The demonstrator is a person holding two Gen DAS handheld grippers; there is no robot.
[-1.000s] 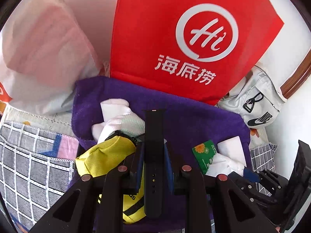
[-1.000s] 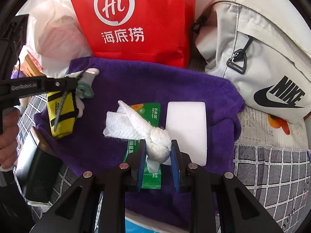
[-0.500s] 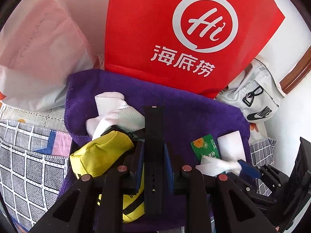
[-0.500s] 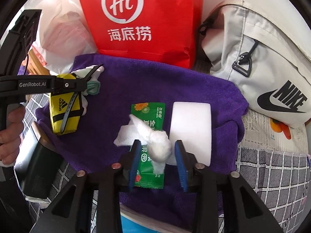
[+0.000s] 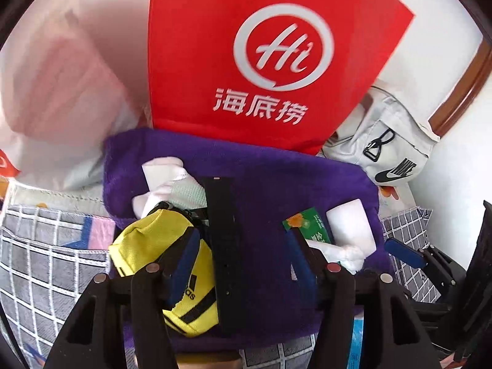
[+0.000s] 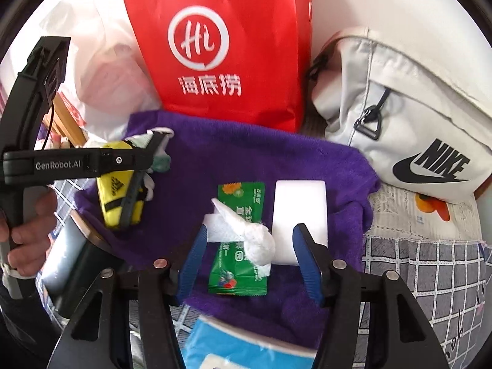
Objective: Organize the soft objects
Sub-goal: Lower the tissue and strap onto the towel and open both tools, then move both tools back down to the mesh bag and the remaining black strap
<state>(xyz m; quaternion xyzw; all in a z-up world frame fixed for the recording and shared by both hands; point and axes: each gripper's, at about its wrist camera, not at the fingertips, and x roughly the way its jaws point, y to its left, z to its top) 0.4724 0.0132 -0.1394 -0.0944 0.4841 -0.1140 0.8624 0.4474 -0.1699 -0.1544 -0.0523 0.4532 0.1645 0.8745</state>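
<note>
My left tongs (image 5: pixel 243 249) stand apart over the purple towel (image 5: pixel 276 178), the black strap (image 5: pixel 223 246) lying between them beside the yellow pouch (image 5: pixel 163 252). My right tongs (image 6: pixel 250 258) are apart too, around the knotted white cloth (image 6: pixel 255 240), which seems to rest on the green packet (image 6: pixel 240 264) near the towel's front edge.

fuzzy purple towel (image 6: pixel 246 160), glossy green sachet (image 6: pixel 238 264), seemingly plastic

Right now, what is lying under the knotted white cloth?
The knotted white cloth lies across a green packet, which rests on the purple towel. The packet's middle is covered, so its print there cannot be read.
</note>
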